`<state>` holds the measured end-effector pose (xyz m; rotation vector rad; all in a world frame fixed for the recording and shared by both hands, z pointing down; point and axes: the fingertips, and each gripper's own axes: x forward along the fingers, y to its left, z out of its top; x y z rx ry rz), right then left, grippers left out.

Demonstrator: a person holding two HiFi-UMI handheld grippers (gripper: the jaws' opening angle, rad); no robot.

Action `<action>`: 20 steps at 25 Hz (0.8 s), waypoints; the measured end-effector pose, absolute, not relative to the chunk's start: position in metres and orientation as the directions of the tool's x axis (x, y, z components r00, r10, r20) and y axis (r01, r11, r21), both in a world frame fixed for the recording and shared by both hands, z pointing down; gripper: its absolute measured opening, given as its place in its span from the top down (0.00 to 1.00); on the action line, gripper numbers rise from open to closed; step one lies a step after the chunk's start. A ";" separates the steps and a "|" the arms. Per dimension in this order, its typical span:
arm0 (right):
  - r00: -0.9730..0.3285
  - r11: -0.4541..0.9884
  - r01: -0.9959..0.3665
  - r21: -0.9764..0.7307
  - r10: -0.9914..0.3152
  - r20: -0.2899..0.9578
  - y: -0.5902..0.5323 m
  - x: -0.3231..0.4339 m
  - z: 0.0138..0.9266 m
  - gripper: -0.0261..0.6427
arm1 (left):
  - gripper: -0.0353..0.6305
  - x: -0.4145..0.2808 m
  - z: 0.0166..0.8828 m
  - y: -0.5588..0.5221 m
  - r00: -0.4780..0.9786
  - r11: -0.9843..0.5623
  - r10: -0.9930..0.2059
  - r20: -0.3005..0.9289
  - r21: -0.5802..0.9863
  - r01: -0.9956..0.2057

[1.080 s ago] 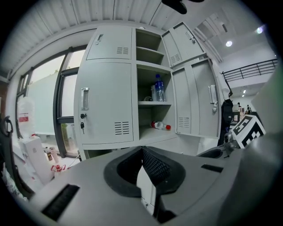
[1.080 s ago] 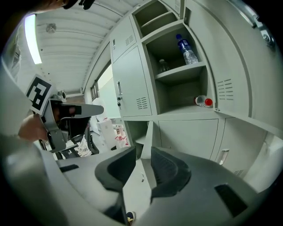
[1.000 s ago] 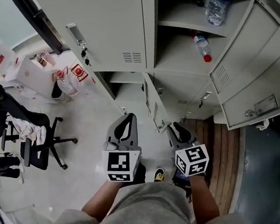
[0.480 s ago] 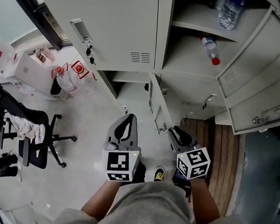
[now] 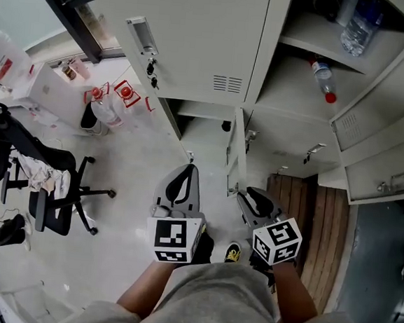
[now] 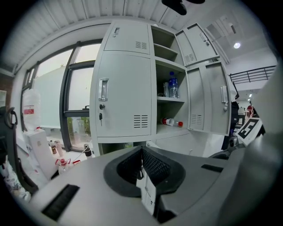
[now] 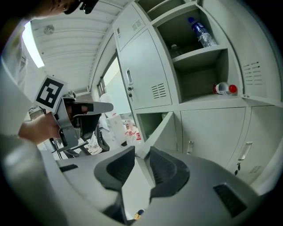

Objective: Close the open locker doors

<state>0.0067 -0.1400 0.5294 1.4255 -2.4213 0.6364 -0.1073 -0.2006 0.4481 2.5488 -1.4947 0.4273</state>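
A bank of pale grey lockers [image 5: 198, 44] stands in front of me. A lower door [image 5: 237, 150] hangs open toward me, and two right-hand doors [image 5: 374, 119] also stand open. The open shelves hold an upright water bottle [image 5: 359, 27] and a lying red-capped bottle [image 5: 324, 71]. My left gripper [image 5: 187, 167] is shut and empty, held low in front of the lockers [image 6: 124, 101]. My right gripper [image 5: 241, 194] sits by the lower door's free edge [image 7: 166, 128]. Its jaws [image 7: 139, 150] stand slightly apart with that edge lined up in the gap; contact is unclear.
A black office chair [image 5: 52, 186] stands on the pale floor at left. Near the window are a white box and red-labelled bags [image 5: 105, 106]. A wooden floor strip [image 5: 312, 223] runs under the right-hand lockers. A shoe [image 5: 230, 252] shows between the grippers.
The view has swung left, so the lockers slid right in the picture. Both grippers hold about the same place. The doors stay open as before.
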 end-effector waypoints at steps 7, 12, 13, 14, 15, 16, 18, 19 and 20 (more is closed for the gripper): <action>-0.521 0.451 -0.854 -0.261 -0.743 0.421 -0.150 -0.028 0.530 0.78 | 0.93 -0.134 0.451 -0.210 0.425 -0.454 -0.844 0.326 -0.016 -0.891; -0.542 0.466 -0.840 -0.277 -0.733 0.411 -0.156 -0.046 0.530 0.78 | 0.93 -0.148 0.453 -0.214 0.409 -0.441 -0.849 0.335 -0.020 -0.897; -0.548 0.471 -0.836 -0.281 -0.730 0.409 -0.157 -0.049 0.530 0.78 | 0.93 -0.151 0.453 -0.215 0.406 -0.438 -0.850 0.336 -0.020 -0.899; -0.555 0.477 -0.832 -0.283 -0.726 0.406 -0.158 -0.053 0.530 0.78 | 0.93 -0.154 0.453 -0.216 0.403 -0.435 -0.851 0.336 -0.021 -0.900; -0.561 0.486 -0.828 -0.280 -0.722 0.405 -0.159 -0.058 0.530 0.78 | 0.93 -0.157 0.453 -0.217 0.400 -0.431 -0.853 0.336 -0.021 -0.902; -0.567 0.496 -0.824 -0.274 -0.718 0.405 -0.161 -0.062 0.530 0.79 | 0.93 -0.160 0.453 -0.217 0.397 -0.428 -0.854 0.336 -0.021 -0.903; -0.574 0.513 -0.818 -0.259 -0.712 0.405 -0.164 -0.070 0.529 0.79 | 0.93 -0.165 0.453 -0.218 0.391 -0.422 -0.857 0.335 -0.022 -0.906; -0.577 0.520 -0.816 -0.252 -0.709 0.405 -0.166 -0.075 0.529 0.80 | 0.93 -0.168 0.452 -0.219 0.388 -0.419 -0.859 0.335 -0.023 -0.908; -0.579 0.525 -0.815 -0.246 -0.707 0.406 -0.168 -0.079 0.529 0.80 | 0.93 -0.171 0.453 -0.219 0.385 -0.416 -0.860 0.335 -0.024 -0.909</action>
